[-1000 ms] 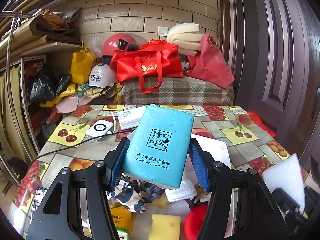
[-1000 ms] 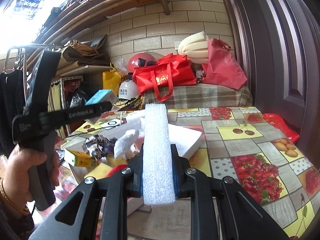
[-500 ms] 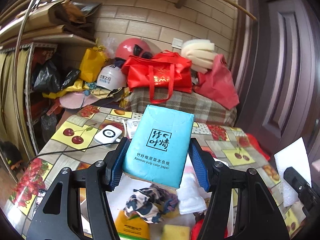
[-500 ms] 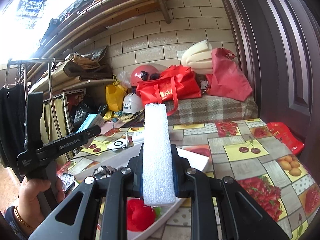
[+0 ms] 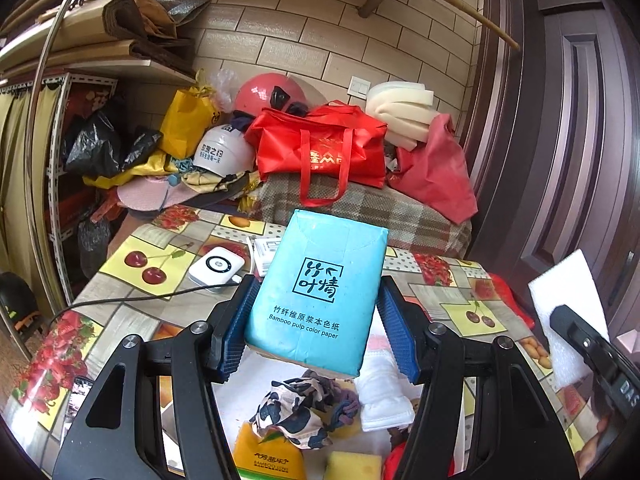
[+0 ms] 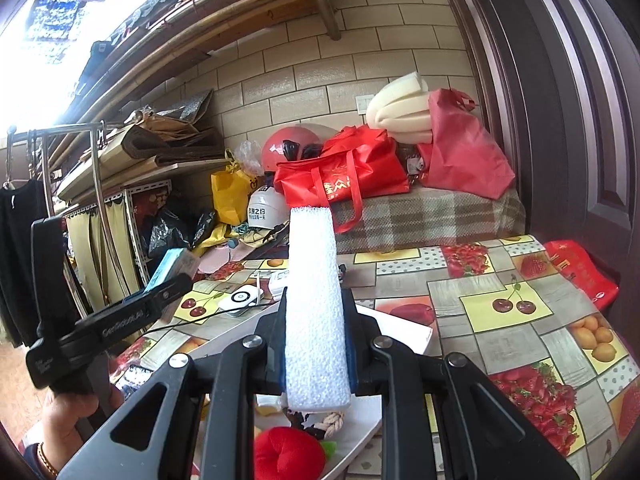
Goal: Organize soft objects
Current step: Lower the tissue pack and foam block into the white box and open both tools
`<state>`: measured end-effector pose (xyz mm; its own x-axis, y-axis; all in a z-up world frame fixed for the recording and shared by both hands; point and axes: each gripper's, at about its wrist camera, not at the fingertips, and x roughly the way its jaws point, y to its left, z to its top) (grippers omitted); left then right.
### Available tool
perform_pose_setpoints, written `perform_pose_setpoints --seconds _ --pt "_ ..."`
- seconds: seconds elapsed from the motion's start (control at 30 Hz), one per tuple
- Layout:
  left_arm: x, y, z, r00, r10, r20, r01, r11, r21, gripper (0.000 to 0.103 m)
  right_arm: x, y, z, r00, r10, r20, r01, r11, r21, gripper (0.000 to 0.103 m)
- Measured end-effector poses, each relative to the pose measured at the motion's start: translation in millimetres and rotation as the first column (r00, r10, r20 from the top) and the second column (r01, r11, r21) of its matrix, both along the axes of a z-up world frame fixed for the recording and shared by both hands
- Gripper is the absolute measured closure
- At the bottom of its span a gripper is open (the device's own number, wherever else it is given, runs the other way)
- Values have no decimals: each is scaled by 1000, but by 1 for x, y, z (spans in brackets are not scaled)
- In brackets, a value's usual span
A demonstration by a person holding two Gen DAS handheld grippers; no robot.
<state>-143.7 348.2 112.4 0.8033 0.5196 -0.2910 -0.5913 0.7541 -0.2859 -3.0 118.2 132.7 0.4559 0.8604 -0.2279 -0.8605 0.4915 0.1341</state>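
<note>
**Both grippers loaded, held above the table**

The left gripper (image 5: 316,322) clamps a blue tissue pack (image 5: 320,296) between its blue pads, label facing the camera. Below it lie a patterned cloth (image 5: 296,416) and a yellow sponge (image 5: 354,466). The right gripper (image 6: 316,344) pinches a white foam strip (image 6: 314,308) upright; a red plush (image 6: 286,456) sits beneath it.

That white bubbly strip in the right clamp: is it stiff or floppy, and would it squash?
The white foam strip probably holds its shape: it stands straight well past the right gripper without drooping. Its bubbly texture suggests it is very light. It likely squashes easily, though no dent shows where it is clamped.
</note>
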Motion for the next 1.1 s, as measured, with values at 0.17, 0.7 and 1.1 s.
perform_pose_setpoints --seconds 0.17,0.7,1.1 --pt "5 9 -6 998 -57 25 58 996 -63 43 11 13 0 999 -3 -43 2 1000 -24 83" --pt "38 28 -37 980 -200 15 198 950 -241 43 44 57 -36 981 -39 -192 12 990 -138 83" --pt "50 33 -50 973 -230 -7 219 934 -283 43 45 86 -47 979 -49 -197 10 981 -195 83"
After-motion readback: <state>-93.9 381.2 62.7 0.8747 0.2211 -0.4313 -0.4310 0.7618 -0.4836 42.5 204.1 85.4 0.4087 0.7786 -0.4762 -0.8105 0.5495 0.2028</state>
